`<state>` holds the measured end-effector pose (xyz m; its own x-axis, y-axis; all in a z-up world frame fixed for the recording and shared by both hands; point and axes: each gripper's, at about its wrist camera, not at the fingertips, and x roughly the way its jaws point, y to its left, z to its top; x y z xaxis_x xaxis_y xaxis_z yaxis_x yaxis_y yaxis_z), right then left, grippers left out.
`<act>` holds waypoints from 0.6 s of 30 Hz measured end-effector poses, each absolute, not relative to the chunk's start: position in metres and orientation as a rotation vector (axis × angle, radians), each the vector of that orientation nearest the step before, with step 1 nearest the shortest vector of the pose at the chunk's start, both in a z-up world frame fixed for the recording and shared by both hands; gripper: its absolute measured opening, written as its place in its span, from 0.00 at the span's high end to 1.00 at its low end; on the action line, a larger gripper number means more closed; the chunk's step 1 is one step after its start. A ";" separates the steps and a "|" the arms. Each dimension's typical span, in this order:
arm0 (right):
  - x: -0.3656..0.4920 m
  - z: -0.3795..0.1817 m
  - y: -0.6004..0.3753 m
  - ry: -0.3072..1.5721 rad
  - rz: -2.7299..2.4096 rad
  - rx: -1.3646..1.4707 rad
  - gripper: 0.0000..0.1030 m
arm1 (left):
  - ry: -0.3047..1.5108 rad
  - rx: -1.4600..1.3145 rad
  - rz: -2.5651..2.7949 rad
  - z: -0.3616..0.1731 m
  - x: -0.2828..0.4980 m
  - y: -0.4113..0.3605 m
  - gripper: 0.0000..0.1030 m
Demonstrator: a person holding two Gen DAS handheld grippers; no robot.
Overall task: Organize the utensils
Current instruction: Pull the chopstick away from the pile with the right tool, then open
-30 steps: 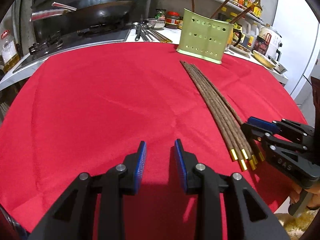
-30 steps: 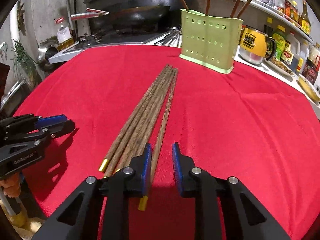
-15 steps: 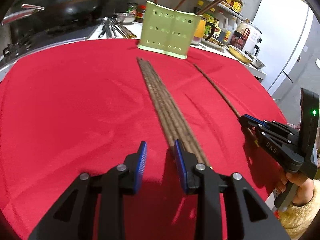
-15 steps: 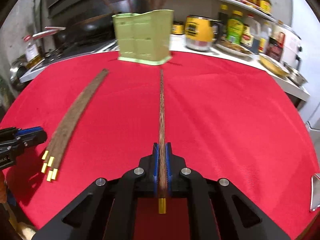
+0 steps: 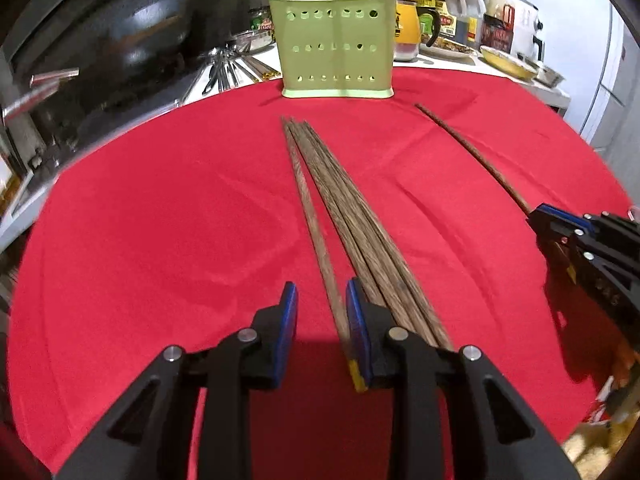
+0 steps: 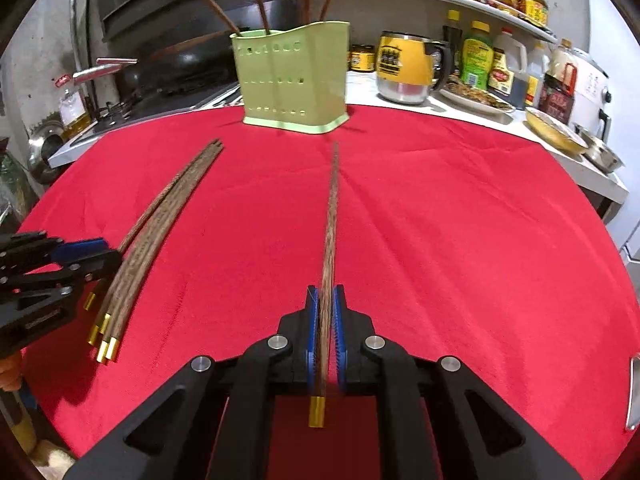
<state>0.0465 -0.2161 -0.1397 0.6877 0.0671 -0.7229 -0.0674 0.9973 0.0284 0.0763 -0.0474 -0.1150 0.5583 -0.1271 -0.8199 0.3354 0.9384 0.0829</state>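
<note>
- round table under a red cloth (image 5: 160, 220)
- pale green perforated holder (image 5: 335, 46) stands at its far edge
- bundle of wooden chopsticks (image 5: 344, 216) lies mid-cloth

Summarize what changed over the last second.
Right claw closed on one chopstick and pulled it rightward away from the bundle. Left claw swung over to the bundle, now straddling its leftmost stick, jaws open. Holder and cloth unchanged.
</note>
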 end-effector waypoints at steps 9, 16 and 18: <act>0.044 -0.140 -0.219 0.819 0.098 0.006 0.91 | 0.924 0.210 -0.274 -0.116 0.072 -0.010 0.92; 0.027 -0.140 -0.217 0.818 0.129 -0.014 0.71 | 0.901 0.150 -0.284 -0.117 0.042 0.003 0.67; 0.023 -0.140 -0.217 0.813 0.135 -0.010 0.71 | 0.900 0.142 -0.288 -0.116 0.036 0.001 0.69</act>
<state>0.0229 -0.2167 -0.1404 0.6792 0.1160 -0.7247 -0.1239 0.9914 0.0425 0.0364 0.0014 -0.1161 0.5866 -0.1867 -0.7881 0.3049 0.9524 0.0014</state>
